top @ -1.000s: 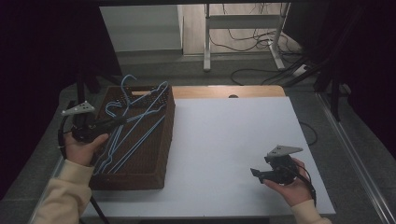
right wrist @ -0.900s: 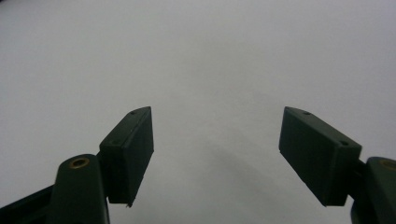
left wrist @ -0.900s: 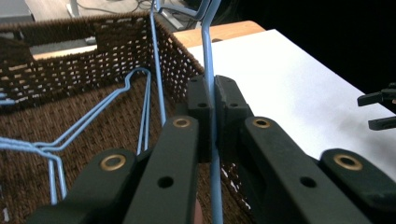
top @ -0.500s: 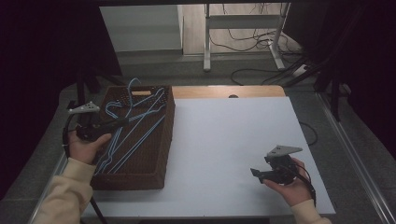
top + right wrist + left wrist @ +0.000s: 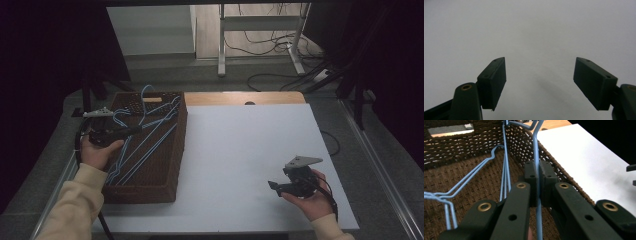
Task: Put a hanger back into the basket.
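1. High view. The left gripper (image 5: 131,131) is over the basket (image 5: 170,165), at the tangle of blue hangers (image 5: 145,145). All hangers lie in or across the basket, and none is on the white table (image 5: 240,150). Judgement: the work is at its start, with one hanger gripped, nothing taken out, and every hanger left to move. The right gripper (image 5: 274,186) hovers low over bare table near the front right, well apart from the basket. The number of hangers cannot be told, since the wires overlap, and the left jaws are too small to read here.

2. Left gripper view. The jaws are pinched on one blue wire of a hanger (image 5: 537,170), just inside the basket wall (image 5: 524,147). The wire runs up past the rim, its hook cut off at the top edge. Other hangers (image 5: 469,180) lie on the basket floor. Whether the held hanger is snagged on them is hidden.

3. Right gripper view. The right gripper (image 5: 539,82) stands spread wide and empty above plain table.
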### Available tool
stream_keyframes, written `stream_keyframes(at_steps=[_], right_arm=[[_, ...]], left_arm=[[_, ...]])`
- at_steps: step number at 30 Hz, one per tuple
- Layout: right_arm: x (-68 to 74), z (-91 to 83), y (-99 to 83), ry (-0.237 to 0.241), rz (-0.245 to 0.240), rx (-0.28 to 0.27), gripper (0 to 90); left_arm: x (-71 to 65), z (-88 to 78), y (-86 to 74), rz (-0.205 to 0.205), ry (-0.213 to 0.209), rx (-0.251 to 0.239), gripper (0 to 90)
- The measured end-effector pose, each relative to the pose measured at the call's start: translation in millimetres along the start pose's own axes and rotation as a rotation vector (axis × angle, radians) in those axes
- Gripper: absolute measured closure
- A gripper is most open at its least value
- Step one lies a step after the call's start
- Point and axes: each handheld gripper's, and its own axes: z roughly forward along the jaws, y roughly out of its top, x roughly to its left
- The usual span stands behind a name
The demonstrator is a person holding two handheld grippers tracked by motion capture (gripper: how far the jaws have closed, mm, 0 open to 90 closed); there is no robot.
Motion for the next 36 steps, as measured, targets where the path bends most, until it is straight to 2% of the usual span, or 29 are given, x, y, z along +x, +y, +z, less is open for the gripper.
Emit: stream_keyframes(at_steps=[4,9,11,13,15,16,17,18,19,21,22,27,29,30,31,32,33,34,35,36], right_arm=[[0.9,0.0,0.2,0.0,-0.004,0.001,26.4],[2.1,0.3,0.7,0.001,-0.004,0.002,26.4],[2.0,0.5,0.7,0.001,-0.004,0.002,26.4],[1.6,1.0,0.4,0.0,-0.004,0.005,26.4],[1.8,1.2,0.3,0.0,-0.004,0.007,26.4],[1.8,1.2,0.3,0.0,-0.004,0.007,26.4],[2.2,1.1,0.4,0.001,-0.006,0.008,26.4],[2.3,1.0,0.5,0.001,-0.007,0.008,26.4],[2.4,0.9,0.5,0.001,-0.007,0.008,26.4],[2.4,0.6,0.5,0.001,-0.007,0.007,26.3],[2.4,0.4,0.5,0.001,-0.008,0.007,26.3],[2.4,0.3,0.8,0.003,-0.01,0.003,26.0],[2.6,0.6,0.8,0.005,-0.008,0.005,25.8],[2.6,0.6,0.8,0.005,-0.008,0.005,25.8],[2.6,0.6,0.9,0.009,-0.007,0.003,25.7],[2.4,0.6,1.0,0.01,-0.009,0.0,25.7],[2.4,0.6,1.0,0.01,-0.009,0.0,25.7],[2.0,0.6,1.2,0.012,-0.01,-0.005,25.6],[1.8,0.5,1.2,0.014,-0.007,-0.006,25.6],[1.8,0.5,1.2,0.014,-0.007,-0.006,25.6]], left_arm=[[9.5,1.0,-9.5,-0.026,0.022,0.024,86.1],[24.6,8.6,-23.3,-0.064,0.059,0.103,85.9],[27.0,10.2,-25.8,-0.07,0.059,0.114,85.9],[33.9,14.2,-30.8,-0.103,0.082,0.15,85.8],[39.0,15.8,-33.5,-0.135,0.089,0.162,84.8],[39.0,15.8,-33.5,-0.135,0.089,0.162,83.0],[42.5,17.0,-33.6,-0.169,0.133,0.183,78.3],[42.5,17.0,-33.6,-0.169,0.133,0.183,70.8],[42.4,18.4,-33.5,-0.163,0.231,0.208,63.5],[40.0,17.7,-32.5,-0.145,0.279,0.202,54.4],[37.7,16.5,-31.7,-0.133,0.283,0.189,50.0],[20.0,7.9,-24.6,-0.057,0.286,0.12,35.6],[11.5,3.3,-21.3,-0.021,0.268,0.097,32.3],[11.5,3.3,-21.3,-0.021,0.268,0.097,31.4],[2.0,-1.2,-18.9,0.006,0.232,0.076,30.8],[2.0,-1.2,-18.9,0.006,0.232,0.076,30.2],[-2.7,-3.0,-18.2,0.017,0.212,0.065,30.2],[-12.2,-5.2,-18.0,0.037,0.169,0.052,29.1],[-16.9,-6.1,-18.4,0.045,0.145,0.047,28.7],[-16.9,-6.1,-18.4,0.045,0.145,0.047,28.6]])
